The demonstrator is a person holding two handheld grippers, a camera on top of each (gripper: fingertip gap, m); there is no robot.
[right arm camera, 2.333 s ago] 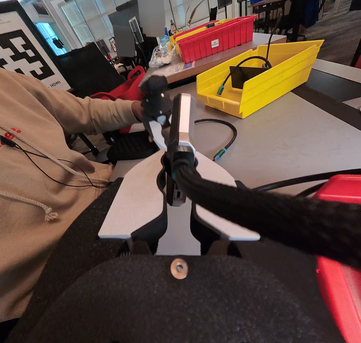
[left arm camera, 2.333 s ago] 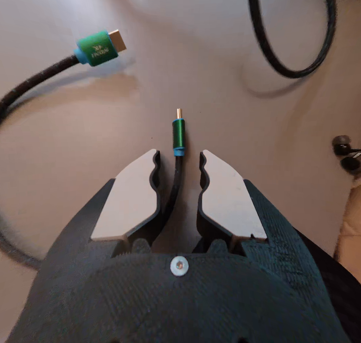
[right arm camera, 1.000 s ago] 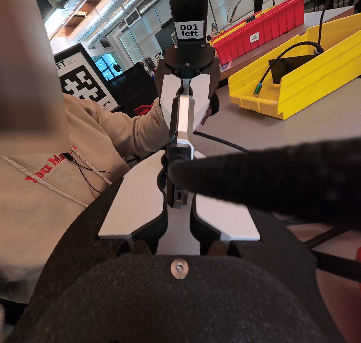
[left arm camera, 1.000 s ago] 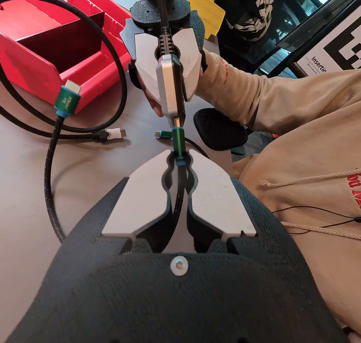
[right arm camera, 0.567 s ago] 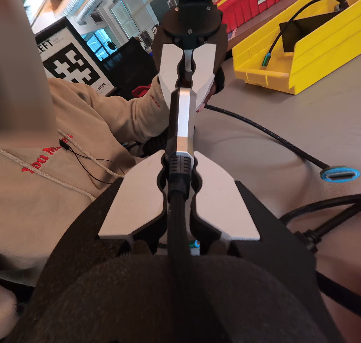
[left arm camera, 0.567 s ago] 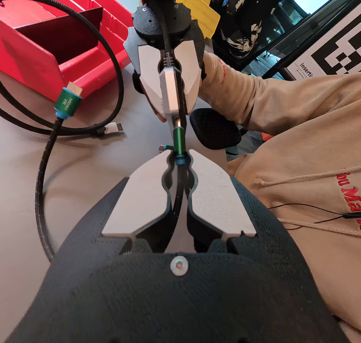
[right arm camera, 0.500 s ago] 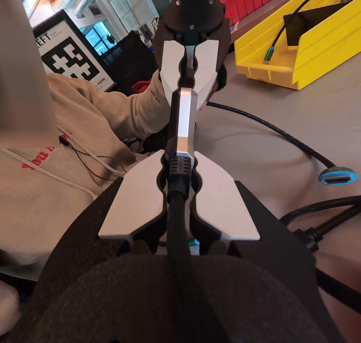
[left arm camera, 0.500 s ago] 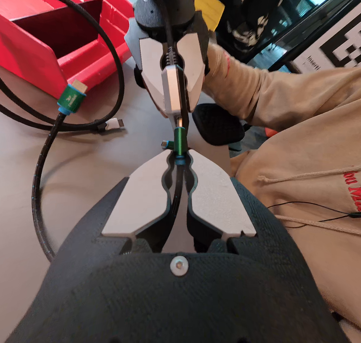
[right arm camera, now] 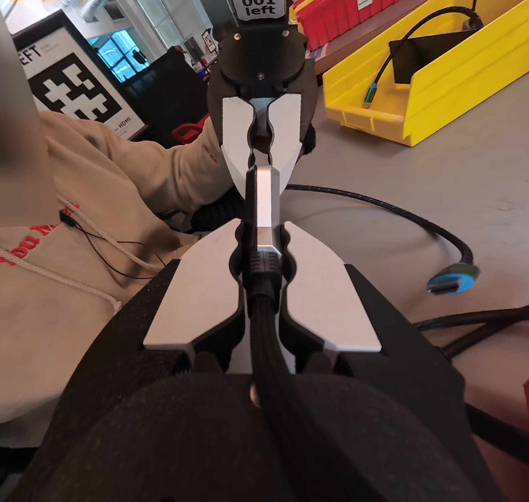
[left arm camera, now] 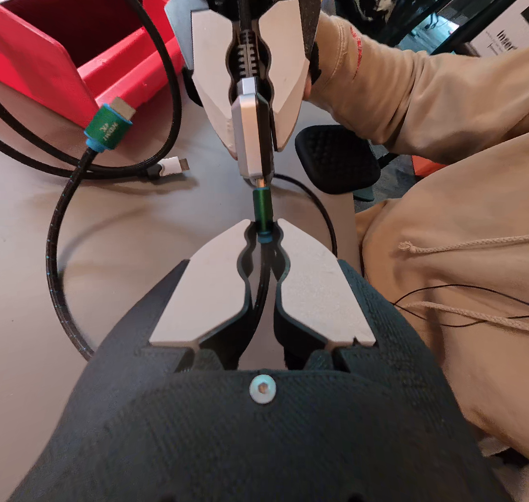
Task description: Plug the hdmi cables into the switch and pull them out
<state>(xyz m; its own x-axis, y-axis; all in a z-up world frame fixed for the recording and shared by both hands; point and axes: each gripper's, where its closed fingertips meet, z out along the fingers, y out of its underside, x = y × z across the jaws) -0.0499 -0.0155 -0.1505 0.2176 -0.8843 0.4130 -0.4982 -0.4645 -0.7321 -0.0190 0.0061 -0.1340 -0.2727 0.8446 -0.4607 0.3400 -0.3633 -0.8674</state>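
Grey tabletop in a workshop, red bin at one side, yellow bin farther back. Over the table edge, held in the air by the right gripper: a slim silver HDMI switch, clenched edge-on near its thick black cable end. Facing it, the left gripper, clamped on a braided cable just behind a green HDMI plug. Metal tip of that plug touching or just entering the switch's near port; depth not clear. Lying loose on the table: a second green HDMI plug beside the red bin, a small white connector near it. Beige sleeve behind the right gripper.
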